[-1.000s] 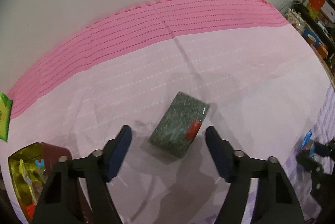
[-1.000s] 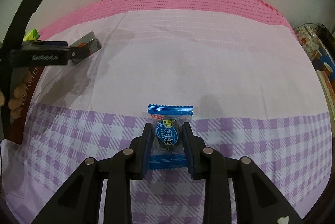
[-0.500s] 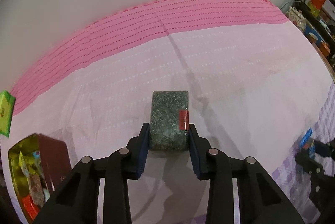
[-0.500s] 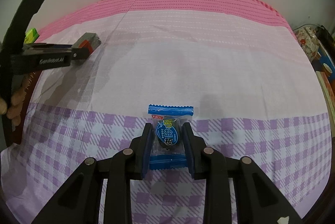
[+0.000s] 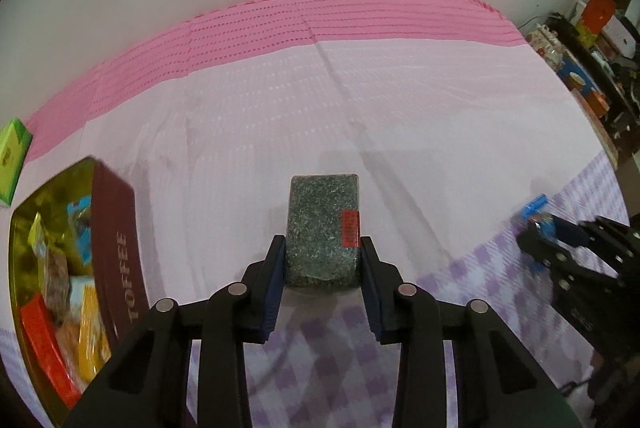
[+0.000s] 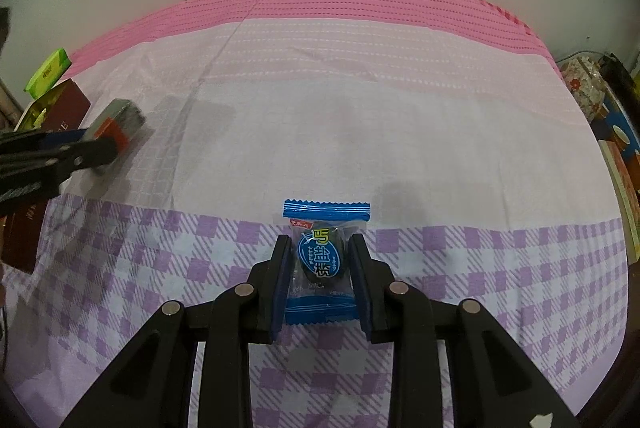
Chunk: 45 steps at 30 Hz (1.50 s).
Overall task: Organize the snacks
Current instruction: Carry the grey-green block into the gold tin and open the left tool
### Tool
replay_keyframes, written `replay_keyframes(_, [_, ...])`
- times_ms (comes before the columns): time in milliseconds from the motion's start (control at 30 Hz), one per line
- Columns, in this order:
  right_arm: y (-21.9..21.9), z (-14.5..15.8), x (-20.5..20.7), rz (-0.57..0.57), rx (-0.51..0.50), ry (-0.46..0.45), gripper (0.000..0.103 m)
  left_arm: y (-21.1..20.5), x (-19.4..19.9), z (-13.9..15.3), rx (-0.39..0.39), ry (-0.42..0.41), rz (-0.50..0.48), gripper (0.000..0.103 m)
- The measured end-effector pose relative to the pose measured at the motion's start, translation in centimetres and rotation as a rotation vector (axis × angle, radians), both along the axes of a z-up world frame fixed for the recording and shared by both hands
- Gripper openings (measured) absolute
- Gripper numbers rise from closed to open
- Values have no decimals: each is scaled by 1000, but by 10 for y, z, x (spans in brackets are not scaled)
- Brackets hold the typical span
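My left gripper [image 5: 322,260] is shut on a dark green speckled snack block [image 5: 323,224] with a red label and holds it above the cloth. It also shows in the right wrist view [image 6: 118,125] at the far left. My right gripper [image 6: 319,268] is shut on a blue-wrapped candy [image 6: 322,260], which also shows in the left wrist view [image 5: 538,218] at the right. An open maroon toffee tin [image 5: 116,244] holding several wrapped snacks sits to the left of the block.
A green packet [image 5: 12,159] lies at the far left beyond the tin. The pink and purple-checked tablecloth [image 6: 360,107] covers the table up to the white wall. Cluttered shelves [image 5: 592,67] stand past the table's right edge.
My left gripper closed on the green block, lifted it and drew it back toward the tin side. My right gripper kept hold of the blue candy in place.
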State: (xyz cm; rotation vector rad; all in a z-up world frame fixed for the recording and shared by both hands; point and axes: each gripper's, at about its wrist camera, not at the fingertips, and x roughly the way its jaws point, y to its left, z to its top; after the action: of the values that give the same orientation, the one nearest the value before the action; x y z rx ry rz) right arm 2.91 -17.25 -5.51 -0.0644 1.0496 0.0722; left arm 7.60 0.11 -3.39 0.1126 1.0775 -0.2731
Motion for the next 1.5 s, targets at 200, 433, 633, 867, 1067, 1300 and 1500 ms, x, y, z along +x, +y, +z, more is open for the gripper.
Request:
replay_keyframes(200, [1, 0, -1, -3, -4, -1, 28, 4, -18, 9, 3, 22, 11, 36])
replay_keyframes(433, [1, 0, 0, -12, -2, 3, 28, 21, -37, 35, -28, -13, 43, 36])
replay_keyframes(633, [1, 1, 1, -12, -4, 2, 28, 63, -40, 64, -40, -92, 137, 36])
replay_keyframes(867, [1, 0, 0, -16, 0, 3, 28, 136, -33, 70, -31, -97, 298, 36])
replay_keyframes(1067, [1, 0, 0, -15, -3, 2, 28, 174, -31, 59, 23, -81, 376, 36])
replay_keyframes(1300, [1, 0, 0, -15, -3, 2, 28, 186, -31, 36, 59, -39, 407, 36])
replay_keyframes(1500, [1, 0, 0, -15, -3, 2, 29, 190, -29, 24, 82, -20, 415, 36])
